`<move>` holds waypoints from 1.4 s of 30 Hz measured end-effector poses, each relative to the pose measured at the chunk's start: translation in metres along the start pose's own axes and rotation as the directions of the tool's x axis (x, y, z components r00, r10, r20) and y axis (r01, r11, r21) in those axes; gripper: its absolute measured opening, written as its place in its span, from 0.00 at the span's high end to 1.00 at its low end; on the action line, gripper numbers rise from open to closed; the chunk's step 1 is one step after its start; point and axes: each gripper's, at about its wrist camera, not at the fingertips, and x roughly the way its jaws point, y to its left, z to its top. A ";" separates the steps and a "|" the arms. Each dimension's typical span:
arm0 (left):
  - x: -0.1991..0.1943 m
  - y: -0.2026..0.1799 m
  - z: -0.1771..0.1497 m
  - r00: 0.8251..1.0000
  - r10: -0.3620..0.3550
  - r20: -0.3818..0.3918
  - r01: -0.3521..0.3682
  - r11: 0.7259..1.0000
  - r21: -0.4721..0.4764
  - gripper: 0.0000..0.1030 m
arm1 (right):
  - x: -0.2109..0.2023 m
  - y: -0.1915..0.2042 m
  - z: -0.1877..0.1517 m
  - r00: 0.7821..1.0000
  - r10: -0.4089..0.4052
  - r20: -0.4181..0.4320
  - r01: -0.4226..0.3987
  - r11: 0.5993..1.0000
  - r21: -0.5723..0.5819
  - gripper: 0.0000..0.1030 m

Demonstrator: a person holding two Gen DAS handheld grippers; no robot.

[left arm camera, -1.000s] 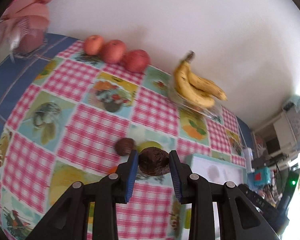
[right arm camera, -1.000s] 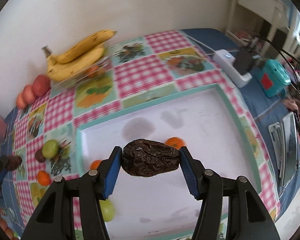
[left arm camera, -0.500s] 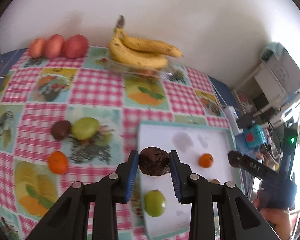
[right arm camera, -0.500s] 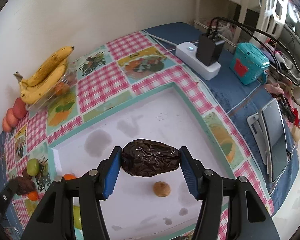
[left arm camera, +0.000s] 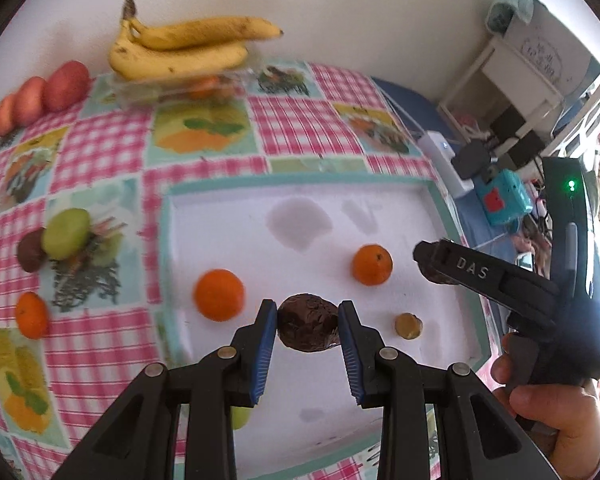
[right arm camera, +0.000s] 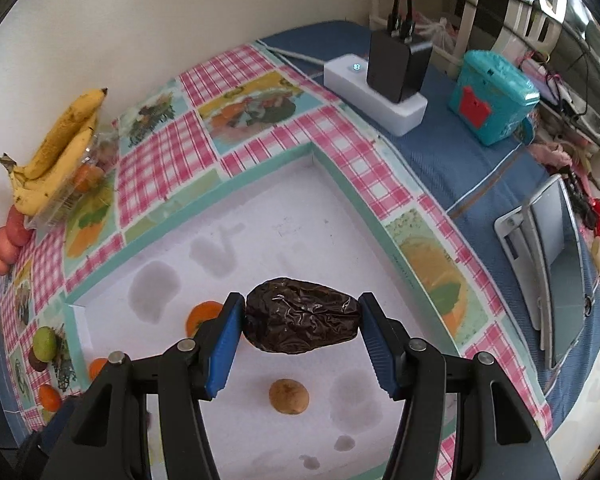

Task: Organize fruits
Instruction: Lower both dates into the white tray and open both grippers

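- Both grippers have swung in over the white tray (left arm camera: 380, 208) since a second ago; left wrist view then showed open tablecloth with the apples (left arm camera: 40, 96) at top, now the tray fills the centre.
- Left gripper (left arm camera: 307, 330), bottom centre: jaws nearly closed, clamped on a round wrinkled dark fruit (left arm camera: 308, 328) above the tray floor.
- Right gripper (right arm camera: 300, 326): jaws about half open, holding an oblong wrinkled dark fruit (right arm camera: 302, 320) by its two ends; grip unchanged.
- Handling, judged: both fruits look light, soft-skinned, easily dented; hold across the middle, gently.
- Beyond, on the tray: two oranges (left arm camera: 219, 295), a small brown fruit (left arm camera: 408, 326).
- Farthest, upper left on the counter: bananas (left arm camera: 188, 48).
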 end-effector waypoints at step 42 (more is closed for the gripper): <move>0.020 0.001 0.006 0.999 0.026 -0.029 -0.025 1.000 0.004 0.65 | 0.021 0.000 0.002 0.999 -0.005 -0.047 0.004 0.999 -0.032 0.41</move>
